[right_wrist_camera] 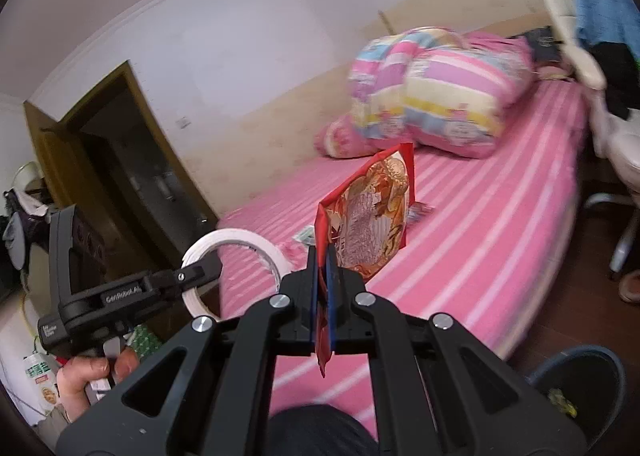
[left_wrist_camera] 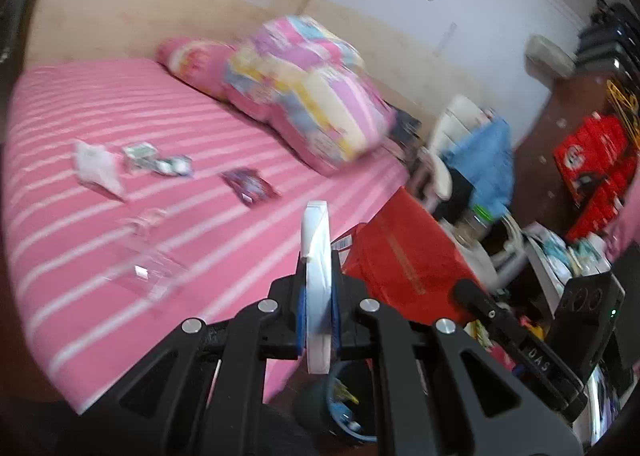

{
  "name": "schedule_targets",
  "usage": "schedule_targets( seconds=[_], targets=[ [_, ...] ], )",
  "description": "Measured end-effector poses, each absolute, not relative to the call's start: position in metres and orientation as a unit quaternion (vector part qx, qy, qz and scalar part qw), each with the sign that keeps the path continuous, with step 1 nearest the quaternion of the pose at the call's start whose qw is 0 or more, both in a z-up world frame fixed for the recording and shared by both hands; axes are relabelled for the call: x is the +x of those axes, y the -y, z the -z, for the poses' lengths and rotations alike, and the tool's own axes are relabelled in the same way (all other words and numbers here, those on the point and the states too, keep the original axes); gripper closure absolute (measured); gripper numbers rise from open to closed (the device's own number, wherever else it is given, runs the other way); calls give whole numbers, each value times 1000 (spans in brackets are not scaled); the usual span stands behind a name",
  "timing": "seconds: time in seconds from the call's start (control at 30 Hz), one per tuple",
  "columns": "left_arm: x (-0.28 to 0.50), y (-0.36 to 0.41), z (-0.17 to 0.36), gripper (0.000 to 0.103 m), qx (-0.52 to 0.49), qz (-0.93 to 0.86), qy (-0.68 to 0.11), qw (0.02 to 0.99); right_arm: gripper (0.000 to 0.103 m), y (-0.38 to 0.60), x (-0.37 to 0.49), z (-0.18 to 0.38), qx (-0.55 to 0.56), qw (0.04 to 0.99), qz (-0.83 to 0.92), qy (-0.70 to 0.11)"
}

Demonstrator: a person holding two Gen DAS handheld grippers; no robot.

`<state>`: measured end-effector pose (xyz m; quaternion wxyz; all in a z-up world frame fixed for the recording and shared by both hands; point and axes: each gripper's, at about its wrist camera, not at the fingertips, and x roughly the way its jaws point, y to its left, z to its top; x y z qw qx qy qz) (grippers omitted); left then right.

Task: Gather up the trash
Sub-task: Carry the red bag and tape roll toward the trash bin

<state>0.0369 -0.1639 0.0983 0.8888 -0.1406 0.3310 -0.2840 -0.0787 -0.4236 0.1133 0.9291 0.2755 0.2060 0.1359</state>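
Observation:
My left gripper [left_wrist_camera: 318, 296] is shut on a white tape ring [left_wrist_camera: 317, 272], held edge-on above the bed's edge; the ring also shows in the right wrist view [right_wrist_camera: 236, 256]. My right gripper [right_wrist_camera: 325, 288] is shut on a red snack bag [right_wrist_camera: 372, 216], which shows in the left wrist view [left_wrist_camera: 408, 256] too. A dark trash bin [right_wrist_camera: 588, 388] stands on the floor below, also seen under the left gripper [left_wrist_camera: 344, 408]. Loose trash lies on the pink striped bed [left_wrist_camera: 120, 128]: a white wrapper [left_wrist_camera: 98, 168], small green-white packets [left_wrist_camera: 160, 160], a purple wrapper [left_wrist_camera: 250, 186] and clear plastic [left_wrist_camera: 148, 256].
A folded pink quilt [left_wrist_camera: 304, 96] and pillow [left_wrist_camera: 192, 60] lie at the bed's far side. A chair with a blue cloth [left_wrist_camera: 484, 152] and cluttered shelves [left_wrist_camera: 560, 256] stand to the right. A brown door [right_wrist_camera: 120, 160] is at the left in the right wrist view.

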Motion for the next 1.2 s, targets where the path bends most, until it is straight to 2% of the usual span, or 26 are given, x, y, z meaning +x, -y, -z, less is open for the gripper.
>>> schedule_targets(
  seconds=[0.37,0.77,1.2],
  targets=[
    [26,292,-36,94,-101,383,-418,817,99,518,-146,-45,295,920,-25,-259],
    [15,417,64,94,-39,433,-522,734,99,578,-174,47,321,882,54,-340],
    [32,479,158,94,8,445,-594,670,98,603,-166,129,335,835,98,-425]
  ],
)
